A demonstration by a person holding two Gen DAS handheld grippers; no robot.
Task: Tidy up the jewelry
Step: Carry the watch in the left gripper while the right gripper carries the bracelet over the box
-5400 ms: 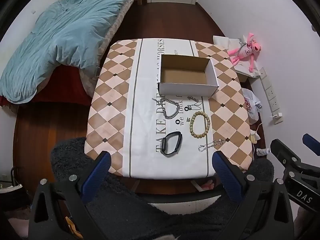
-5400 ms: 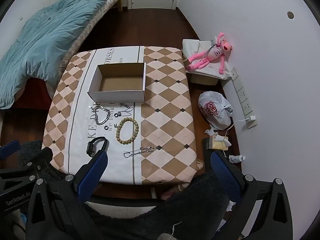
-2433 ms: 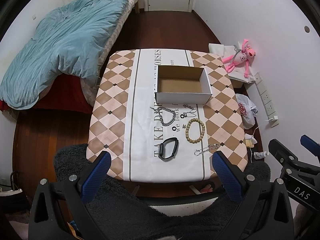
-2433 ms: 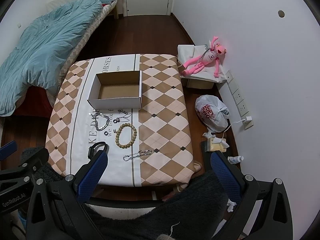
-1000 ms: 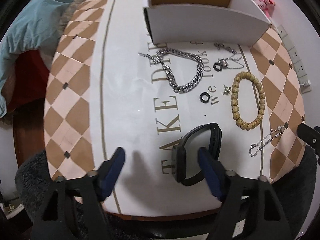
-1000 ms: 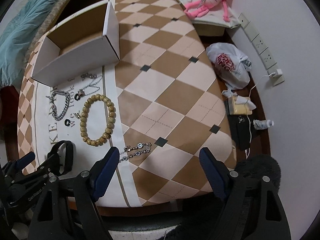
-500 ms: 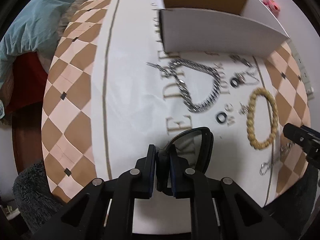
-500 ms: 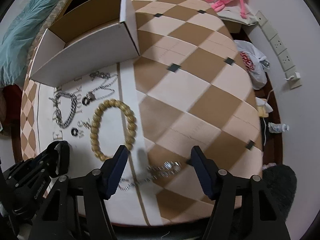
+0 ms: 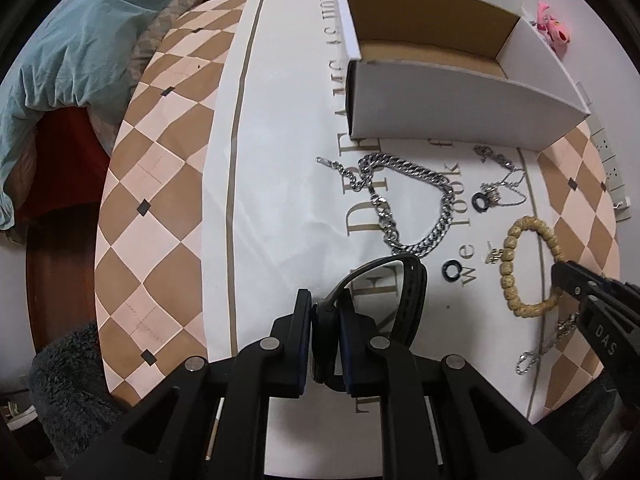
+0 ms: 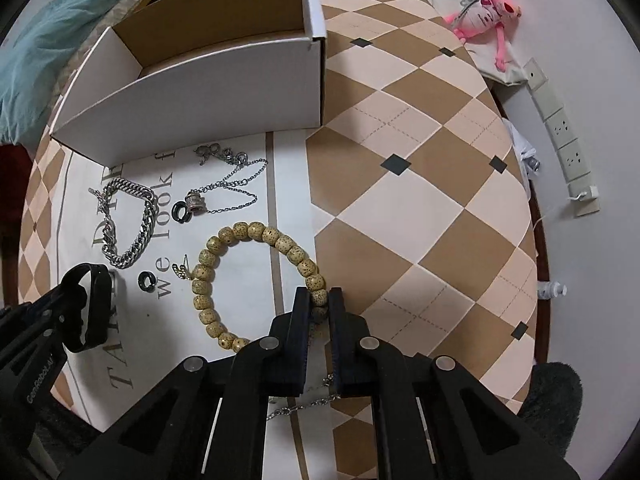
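Note:
My left gripper (image 9: 325, 312) is shut on the near end of a black wristband (image 9: 412, 296), which also shows in the right wrist view (image 10: 94, 304). My right gripper (image 10: 319, 300) is shut on the near right side of a tan bead bracelet (image 10: 256, 232), seen too in the left wrist view (image 9: 510, 256). A thick silver chain (image 9: 416, 196), a thin necklace with a pendant (image 10: 224, 188), two black rings (image 9: 453, 268) (image 9: 480, 202) and a thin silver bracelet (image 9: 540, 350) lie on the tablecloth. An open empty white cardboard box (image 9: 460, 96) stands behind them.
The low table (image 9: 160, 184) has a checkered brown and white cloth. A bed with a teal blanket (image 9: 68, 52) is to the left. A pink plush toy (image 10: 484, 12) and a power strip (image 10: 560, 120) lie by the right wall. A dark fuzzy rug (image 9: 60, 384) is at the near edge.
Both grippers came down from high above to the table. The left one closed on the black wristband; the right one closed on the bead bracelet.

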